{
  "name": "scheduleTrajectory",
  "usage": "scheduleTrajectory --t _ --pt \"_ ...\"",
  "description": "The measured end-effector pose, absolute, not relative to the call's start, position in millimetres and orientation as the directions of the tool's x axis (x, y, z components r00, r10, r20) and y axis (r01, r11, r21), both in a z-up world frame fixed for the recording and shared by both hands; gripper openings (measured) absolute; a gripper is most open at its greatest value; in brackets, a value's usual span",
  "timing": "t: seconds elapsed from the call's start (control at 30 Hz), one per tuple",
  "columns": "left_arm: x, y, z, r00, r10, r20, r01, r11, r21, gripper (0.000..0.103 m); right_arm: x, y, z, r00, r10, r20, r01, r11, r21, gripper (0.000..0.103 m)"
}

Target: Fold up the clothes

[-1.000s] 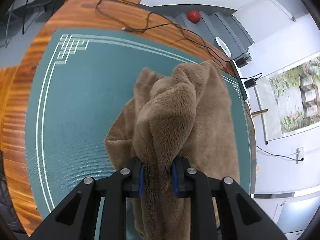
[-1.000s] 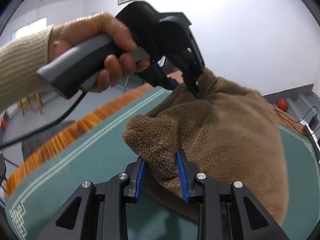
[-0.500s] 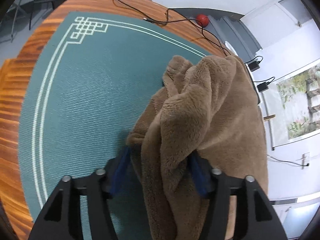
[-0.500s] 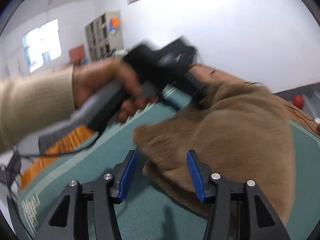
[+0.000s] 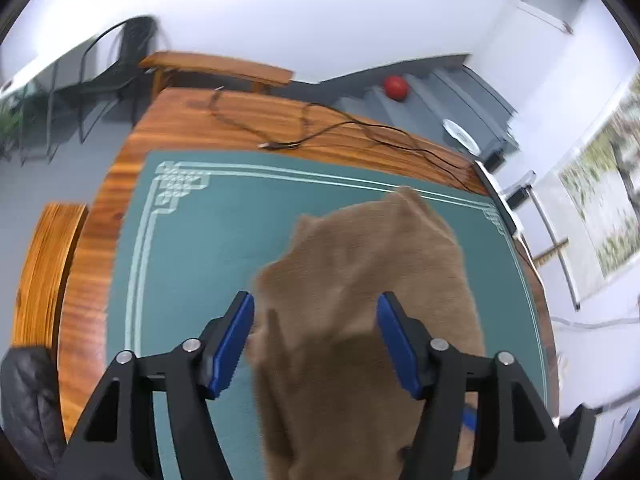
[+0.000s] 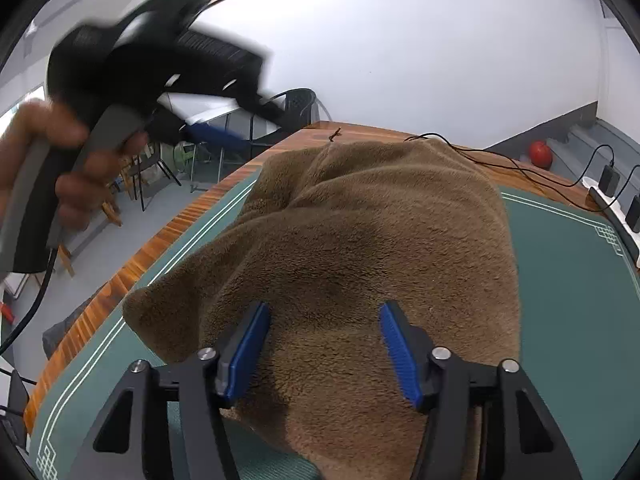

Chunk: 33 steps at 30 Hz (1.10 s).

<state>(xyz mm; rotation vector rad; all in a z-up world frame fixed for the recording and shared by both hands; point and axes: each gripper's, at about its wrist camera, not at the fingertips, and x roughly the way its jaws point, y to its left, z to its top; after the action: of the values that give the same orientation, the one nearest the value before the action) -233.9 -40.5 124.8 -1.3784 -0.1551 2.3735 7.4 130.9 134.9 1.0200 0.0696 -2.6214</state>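
A brown fleece garment (image 5: 372, 264) lies in a folded heap on the green mat (image 5: 192, 248). My left gripper (image 5: 315, 298) hovers above its near end. Its jaws are opening, and the blue pads (image 5: 234, 336) stand well clear of the blurred fleece below. In the right wrist view the fleece (image 6: 380, 240) fills the middle. My right gripper (image 6: 325, 306) sits low over it with its jaws opening; fleece lies between the pads (image 6: 248, 348), which do not press on it. A hand (image 6: 68, 168) holds the blurred left gripper up at the left, above the far corner.
The mat covers a wooden table (image 5: 104, 280). A black cable (image 5: 320, 132) trails over its far wood edge, and a white power strip (image 6: 612, 208) with chargers lies at the right edge. Chairs (image 5: 104, 68), a bench (image 5: 44, 264) and a red ball (image 5: 396, 87) stand beyond.
Both grippers were shut on bunched fleece and have opened and let it go. The left gripper has lifted away, and the garment has settled lower and flatter on the mat.
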Motion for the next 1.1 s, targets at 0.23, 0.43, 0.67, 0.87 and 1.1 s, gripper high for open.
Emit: scheduleTrajectory --t 0.23,0.43,0.67,0.87,1.1 --pt "-255.4 -11.1 72.6 -0.370 0.276 -0.887 -0.257 -0.948 -0.188 0.071 12.3 139.5 117.0 -0.697 -0.291 -0.655 0.315 -0.945 0.085 0.065" --pt "-249.9 -17.6 52.0 -0.368 0.270 -0.890 -0.253 -0.950 -0.184 0.078 16.5 140.0 114.2 -0.709 -0.290 -0.643 0.324 -0.943 0.069 0.065" --pt "-249.5 -35.6 33.8 -0.344 0.316 -0.884 -0.179 -0.946 -0.269 0.087 22.6 135.7 109.8 -0.732 -0.277 -0.622 0.334 -0.942 0.026 0.065" --pt "-232.6 -38.0 72.5 -0.394 0.324 -0.860 -0.194 -0.944 -0.267 0.087 14.7 138.0 120.8 -0.712 -0.289 -0.640 0.356 -0.934 0.026 0.066" --pt "-184.1 -43.1 119.3 -0.460 0.371 -0.807 -0.269 -0.924 -0.272 0.087 17.4 155.1 157.2 -0.746 -0.248 -0.618 0.294 -0.955 0.029 0.069"
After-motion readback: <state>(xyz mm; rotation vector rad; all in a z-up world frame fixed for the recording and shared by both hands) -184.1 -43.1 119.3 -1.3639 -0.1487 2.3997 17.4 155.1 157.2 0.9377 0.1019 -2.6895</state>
